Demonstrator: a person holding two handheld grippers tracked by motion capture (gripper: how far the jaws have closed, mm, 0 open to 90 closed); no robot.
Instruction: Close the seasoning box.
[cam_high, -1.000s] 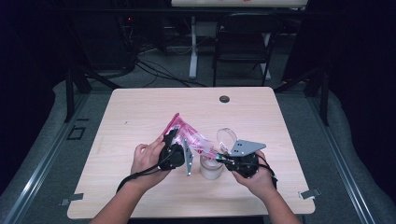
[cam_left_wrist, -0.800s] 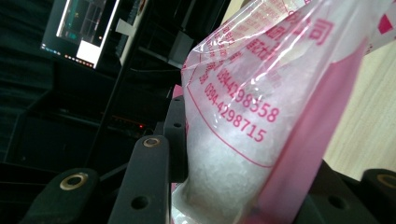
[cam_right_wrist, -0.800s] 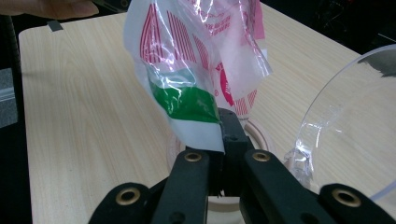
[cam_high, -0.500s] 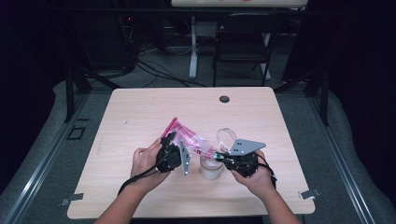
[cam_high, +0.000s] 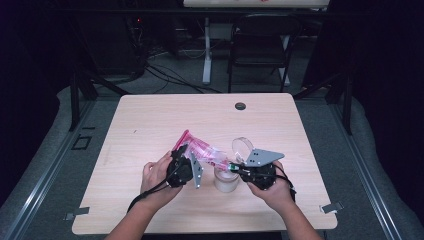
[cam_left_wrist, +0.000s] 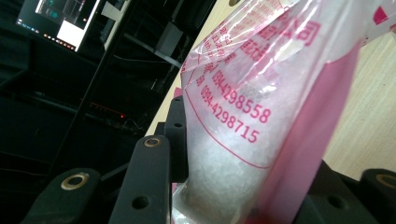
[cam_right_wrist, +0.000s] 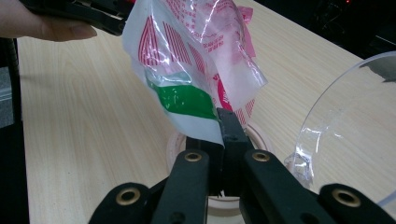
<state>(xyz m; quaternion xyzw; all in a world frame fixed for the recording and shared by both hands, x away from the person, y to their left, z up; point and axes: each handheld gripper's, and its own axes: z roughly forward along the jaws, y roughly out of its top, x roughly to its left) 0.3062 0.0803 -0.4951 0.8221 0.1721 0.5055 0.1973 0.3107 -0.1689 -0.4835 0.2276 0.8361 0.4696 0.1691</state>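
A clear plastic bag (cam_high: 205, 151) with pink print hangs slanted between my two grippers, above a round, open pale jar (cam_high: 225, 182). The left gripper view has white granules filling the bag (cam_left_wrist: 243, 140). My left gripper (cam_high: 186, 157) is shut on the bag's upper end, its jaws (cam_left_wrist: 233, 191) pressing both sides. My right gripper (cam_high: 233, 168) is shut on the bag's lower corner; its jaw tips (cam_right_wrist: 223, 127) pinch the white and green edge just over the jar (cam_right_wrist: 180, 144). A hand holds the left gripper (cam_right_wrist: 79, 13) at the top left of the right gripper view.
A clear round lid (cam_high: 243, 148) leans beside the jar, at the right in the right gripper view as the lid (cam_right_wrist: 348, 130). The wooden table (cam_high: 150, 125) has a dark grommet (cam_high: 240, 106) near its far edge. A folding chair (cam_high: 262, 42) stands beyond it.
My left gripper has drifted slightly down and toward the person with the bag's upper end. The right gripper and jar have stayed put.
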